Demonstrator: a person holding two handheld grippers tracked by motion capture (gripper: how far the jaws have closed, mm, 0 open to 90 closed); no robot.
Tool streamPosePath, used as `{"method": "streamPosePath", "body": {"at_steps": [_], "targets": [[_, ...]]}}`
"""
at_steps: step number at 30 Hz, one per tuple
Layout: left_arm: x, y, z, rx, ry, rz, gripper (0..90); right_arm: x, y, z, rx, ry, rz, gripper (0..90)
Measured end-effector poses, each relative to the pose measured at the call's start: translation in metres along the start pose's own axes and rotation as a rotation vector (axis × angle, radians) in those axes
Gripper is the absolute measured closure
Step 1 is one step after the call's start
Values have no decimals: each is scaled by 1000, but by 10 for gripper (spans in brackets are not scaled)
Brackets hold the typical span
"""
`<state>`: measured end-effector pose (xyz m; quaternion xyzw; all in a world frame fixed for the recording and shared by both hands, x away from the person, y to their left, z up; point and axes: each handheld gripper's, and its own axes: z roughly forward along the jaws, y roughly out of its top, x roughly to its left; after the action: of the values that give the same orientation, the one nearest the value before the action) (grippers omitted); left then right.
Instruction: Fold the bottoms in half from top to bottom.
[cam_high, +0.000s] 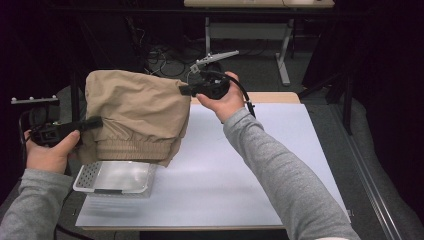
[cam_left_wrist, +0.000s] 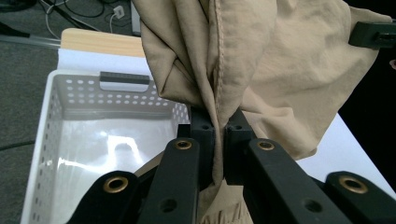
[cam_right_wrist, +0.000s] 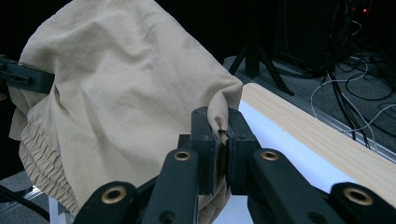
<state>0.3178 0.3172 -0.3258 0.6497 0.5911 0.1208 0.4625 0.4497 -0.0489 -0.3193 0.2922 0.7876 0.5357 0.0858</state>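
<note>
**Mia:** Dark room, lots of wires on the floor (cam_high: 165, 60) at the back. What is on the white table (cam_high: 240, 170)?

**Sam:** A white basket (cam_high: 116, 177) with little holes in its walls. It sits at the left edge of the table, close to the person.

**Mia:** And the tan cloth (cam_high: 135, 117)?

**Sam:** It looks like tan shorts with a stretchy band at the bottom. It hangs in the air, just above the basket and a bit behind it. It does not touch the table.

**Mia:** Who holds it?

**Sam:** Both tools. The left gripper (cam_left_wrist: 219, 135) has its jaws pinched tight on a bunched fold of the cloth. The right gripper (cam_right_wrist: 223, 133) has its jaws squeezed on a small corner of it. Both are nearly closed, with only cloth between them.

**Mia:** What should the person do now, do you think?

**Sam:** I think the cloth goes into the basket. So both hands should keep pinching hard. The right one only has a tiny bit of corner, so it could slip. Move both hands together over the basket, then go down slowly, so the hanging band lands inside first. Let go only when the cloth rests in there.

**Mia:** Is anything in the basket?

**Sam:** No. In the left gripper view I see its shiny bottom, and it is bare. A dark handle (cam_left_wrist: 124, 77) sits on its far wall.
</note>
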Motion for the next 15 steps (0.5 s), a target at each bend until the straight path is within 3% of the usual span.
{"method": "streamPosePath", "body": {"at_steps": [15], "targets": [[22,-7,-30,1,-12,-43,857,24,5,17,5,45,-19,840]]}}
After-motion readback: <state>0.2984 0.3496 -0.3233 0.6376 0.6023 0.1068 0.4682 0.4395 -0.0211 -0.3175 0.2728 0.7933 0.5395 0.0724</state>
